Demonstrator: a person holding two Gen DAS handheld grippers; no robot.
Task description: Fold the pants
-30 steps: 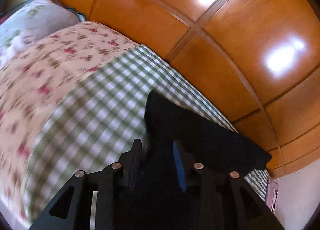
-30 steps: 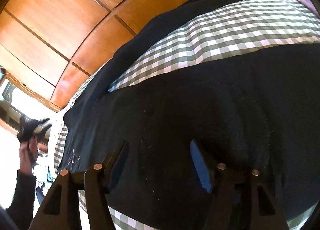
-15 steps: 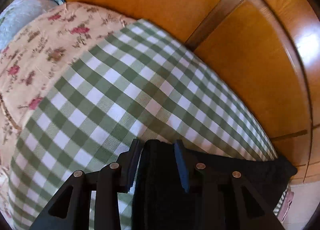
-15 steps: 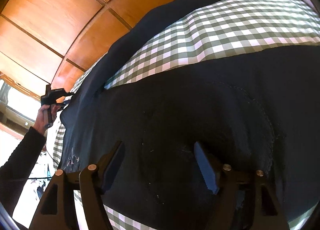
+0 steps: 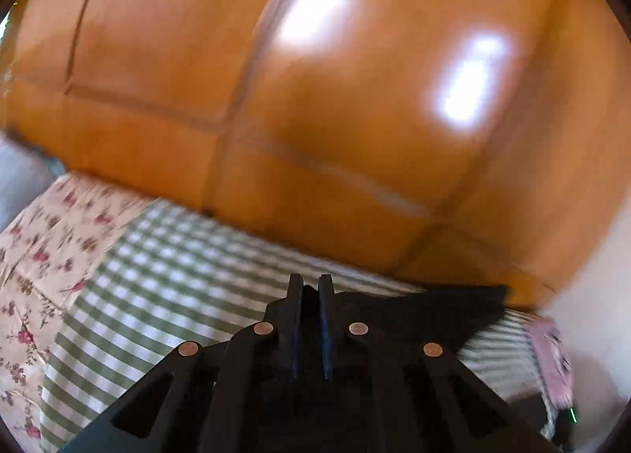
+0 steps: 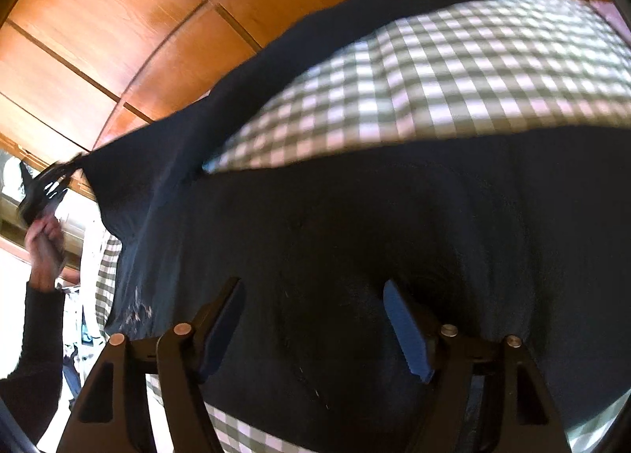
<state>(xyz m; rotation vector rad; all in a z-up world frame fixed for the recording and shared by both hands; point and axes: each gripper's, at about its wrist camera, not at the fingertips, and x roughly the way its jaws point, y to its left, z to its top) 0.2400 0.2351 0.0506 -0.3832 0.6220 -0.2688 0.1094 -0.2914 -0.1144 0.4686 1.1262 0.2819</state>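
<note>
1. Since the earlier frames the left gripper (image 5: 310, 283) has just been closing with cloth between its jaws, and it now sits higher and tilted up, so the glossy orange-brown wooden panel wall (image 5: 355, 98) fills most of the left wrist view where green-and-white checked cloth filled it half a second ago
2. Its jaws are pressed nearly together, pinching a corner of the dark navy fabric pants (image 5: 414, 311), which show between and just behind the fingertips
3. From that pinch the pants run off to the right as a dark pointed flap above the green-and-white checked bedsheet (image 5: 169, 275)
4. To the left of the checks lies a cream floral-print quilt (image 5: 35, 255); this view is blurred
5. Seen from the right wrist, the same gripper (image 6: 51, 180) is at far left, held by a hand (image 6: 43, 244) in a dark sleeve (image 6: 35, 334), with the pants' edge drawn up taut to it off the bedsheet (image 6: 453, 78)
6. One leg of the pants (image 6: 355, 236) stretches along the wall towards the far corner, with the checked sheet bare between it and the main body
7. The right gripper (image 6: 311, 295) hovers with its jaws spread wide over the broad body of the pants; nothing is clamped, and whether the tips touch the cloth cannot be told
</note>
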